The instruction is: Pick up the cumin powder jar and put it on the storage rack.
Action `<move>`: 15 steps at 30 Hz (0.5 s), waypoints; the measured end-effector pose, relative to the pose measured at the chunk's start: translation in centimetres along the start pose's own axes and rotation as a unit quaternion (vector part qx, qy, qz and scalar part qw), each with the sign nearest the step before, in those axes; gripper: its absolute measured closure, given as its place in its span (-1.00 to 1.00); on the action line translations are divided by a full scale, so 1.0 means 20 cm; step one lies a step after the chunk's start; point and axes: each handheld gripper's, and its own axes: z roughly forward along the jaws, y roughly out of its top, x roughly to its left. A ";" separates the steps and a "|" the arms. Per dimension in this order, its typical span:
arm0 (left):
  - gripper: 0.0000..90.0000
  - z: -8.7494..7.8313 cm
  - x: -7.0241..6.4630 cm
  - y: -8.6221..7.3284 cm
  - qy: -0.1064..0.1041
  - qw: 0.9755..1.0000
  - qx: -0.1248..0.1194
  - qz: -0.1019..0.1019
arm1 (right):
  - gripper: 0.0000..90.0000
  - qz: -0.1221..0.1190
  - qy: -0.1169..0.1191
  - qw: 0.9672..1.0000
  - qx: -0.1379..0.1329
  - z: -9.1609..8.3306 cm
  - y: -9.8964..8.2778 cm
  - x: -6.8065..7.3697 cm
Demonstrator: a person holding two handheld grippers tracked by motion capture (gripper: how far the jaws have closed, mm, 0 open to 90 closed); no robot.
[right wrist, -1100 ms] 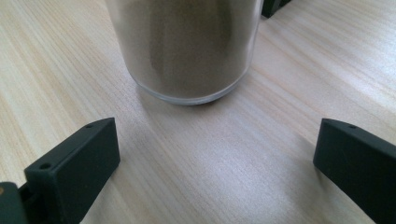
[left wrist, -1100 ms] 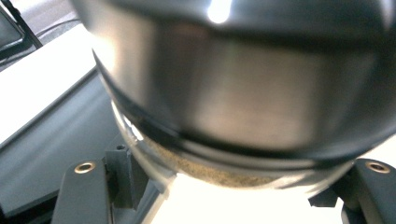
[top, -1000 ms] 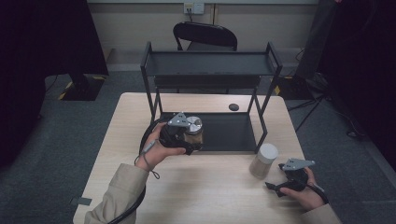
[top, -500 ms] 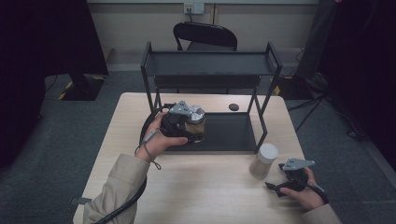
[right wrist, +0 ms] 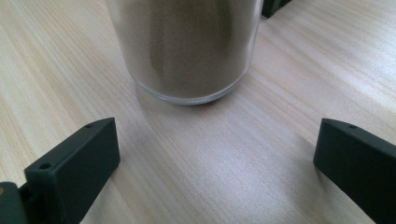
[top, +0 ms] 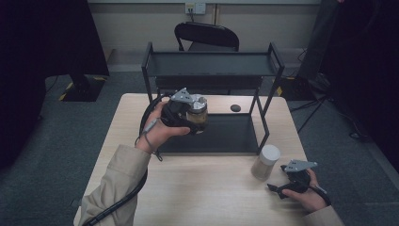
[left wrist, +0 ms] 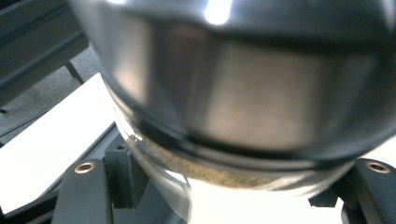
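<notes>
- High view: our left gripper (top: 190, 115) has lifted its clamped silver-lid jar (top: 197, 110) toward the rack (top: 211, 63).
- Our right gripper (top: 282, 186) stays wide apart near the white-lid jar (top: 266, 161).

My left gripper (top: 195, 115) hides most of its jar (left wrist: 243, 116), whose lid blurs up close and runs off frame. The other jar (right wrist: 184, 46) is cut off at the top in my right gripper view.

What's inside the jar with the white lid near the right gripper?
The jar with the white lid holds brown powder down to its base. Its fill level under the lid is out of frame.
</notes>
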 end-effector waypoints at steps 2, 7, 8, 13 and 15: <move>-0.32 -0.01 0.00 0.02 0.001 1.000 -0.002 -0.002 | -1.00 0.000 0.000 1.000 0.000 0.00 0.00 0.00; -0.32 -0.03 0.01 0.08 0.008 1.000 -0.002 -0.003 | -1.00 0.001 0.000 1.000 0.000 0.00 0.00 0.00; -0.32 -0.04 0.01 0.09 0.010 1.000 -0.002 -0.002 | -1.00 0.001 0.000 1.000 0.000 0.00 0.00 0.00; -0.32 -0.05 0.01 0.15 0.015 1.000 0.005 -0.004 | -1.00 0.001 0.000 1.000 0.000 0.00 0.00 0.00; -0.32 -0.06 0.02 0.17 0.015 1.000 0.004 -0.005 | -1.00 0.001 0.000 1.000 0.000 0.00 0.00 0.00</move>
